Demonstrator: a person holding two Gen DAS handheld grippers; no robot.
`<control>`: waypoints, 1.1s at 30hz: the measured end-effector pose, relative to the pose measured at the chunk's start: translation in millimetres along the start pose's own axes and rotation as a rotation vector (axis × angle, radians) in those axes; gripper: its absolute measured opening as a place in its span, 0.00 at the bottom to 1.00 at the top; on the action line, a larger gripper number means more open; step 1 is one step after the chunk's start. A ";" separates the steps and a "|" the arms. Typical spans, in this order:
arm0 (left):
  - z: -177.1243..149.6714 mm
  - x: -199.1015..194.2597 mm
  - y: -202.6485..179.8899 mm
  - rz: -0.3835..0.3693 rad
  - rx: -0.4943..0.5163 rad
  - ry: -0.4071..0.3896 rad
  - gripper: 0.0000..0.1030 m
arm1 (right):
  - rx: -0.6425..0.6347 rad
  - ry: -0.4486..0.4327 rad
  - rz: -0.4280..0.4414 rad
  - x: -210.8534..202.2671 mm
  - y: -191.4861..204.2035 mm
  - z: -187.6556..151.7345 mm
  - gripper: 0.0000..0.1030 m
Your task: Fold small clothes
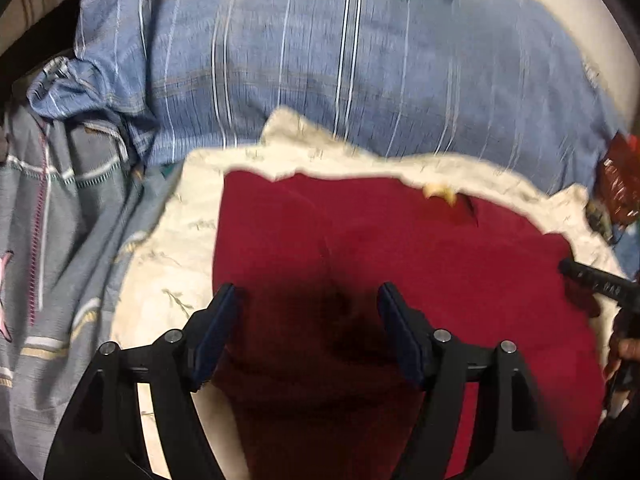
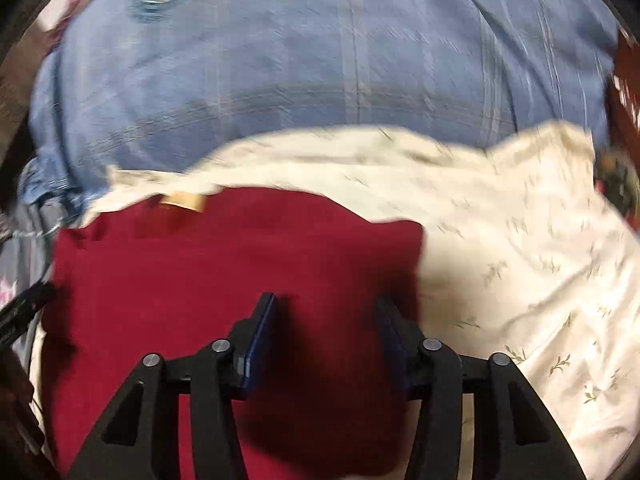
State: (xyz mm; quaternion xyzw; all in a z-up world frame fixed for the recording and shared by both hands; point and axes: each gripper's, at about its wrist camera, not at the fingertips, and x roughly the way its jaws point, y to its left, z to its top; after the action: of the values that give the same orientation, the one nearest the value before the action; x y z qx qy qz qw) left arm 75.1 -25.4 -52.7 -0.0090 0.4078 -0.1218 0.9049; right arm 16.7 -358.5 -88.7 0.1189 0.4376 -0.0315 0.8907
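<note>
Hovering both grippers over red garment (image 1: 400,248), which lies flat on cream cloth (image 1: 180,240) directly beneath, ready for folding. Left gripper (image 1: 306,292) and right gripper (image 2: 326,304) released, nothing between jaws.

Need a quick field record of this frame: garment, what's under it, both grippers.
garment: red garment, lying flat, tan tag at its far edge
under it: cream floral cloth, on a blue striped sheet
left gripper: open, above the red garment, nothing between the jaws
right gripper: open, above the red garment near its right edge, holding nothing
image quality: motion blur in both views
</note>
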 end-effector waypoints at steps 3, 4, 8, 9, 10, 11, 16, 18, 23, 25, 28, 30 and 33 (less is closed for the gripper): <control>-3.2 9.6 -4.7 0.031 0.013 0.009 0.70 | 0.010 -0.008 0.019 -4.7 -1.5 3.1 0.48; -3.6 8.9 -6.0 0.036 0.017 0.006 0.70 | -0.007 -0.029 0.018 -14.7 3.1 3.0 0.49; -4.5 8.6 -5.1 0.034 0.016 0.007 0.71 | -0.053 -0.062 0.031 -36.0 19.7 -10.7 0.51; -4.5 8.3 -4.6 0.032 0.014 0.006 0.71 | -0.051 -0.054 0.025 -35.4 19.9 -13.9 0.51; -4.6 8.5 -4.3 0.030 0.012 0.007 0.71 | -0.050 -0.038 0.021 -31.3 20.9 -17.4 0.51; -4.9 8.9 -4.4 0.029 0.011 0.006 0.71 | -0.053 -0.019 0.011 -24.9 19.5 -21.0 0.51; -6.4 7.0 -4.8 0.034 0.012 0.000 0.71 | -0.056 -0.002 -0.007 -20.5 20.1 -23.0 0.51; -7.5 4.9 -3.9 0.030 0.008 -0.004 0.71 | -0.056 -0.011 0.010 -31.8 20.8 -25.4 0.51; -11.1 -2.7 -1.9 0.032 0.002 -0.022 0.71 | -0.060 -0.040 0.011 -58.9 15.5 -38.5 0.56; -14.0 -7.4 -0.7 0.035 0.000 -0.030 0.71 | -0.063 -0.036 -0.010 -58.5 11.4 -40.3 0.56; -18.3 -11.4 2.2 0.050 -0.006 -0.030 0.71 | -0.030 0.025 -0.039 -42.5 -0.4 -41.2 0.56; -20.4 -18.6 4.1 0.055 -0.015 -0.024 0.71 | 0.011 0.040 0.001 -45.6 -6.0 -45.0 0.56; -23.8 -34.7 5.0 0.078 -0.009 -0.040 0.71 | 0.008 -0.010 0.047 -70.4 -4.3 -51.3 0.57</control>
State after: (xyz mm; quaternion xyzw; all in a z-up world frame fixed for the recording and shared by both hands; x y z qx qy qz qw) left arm 36.3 -10.7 -43.6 0.0002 0.3900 -0.0845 0.9169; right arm -67.0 -353.8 -64.2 0.1324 0.4300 -0.0132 0.8930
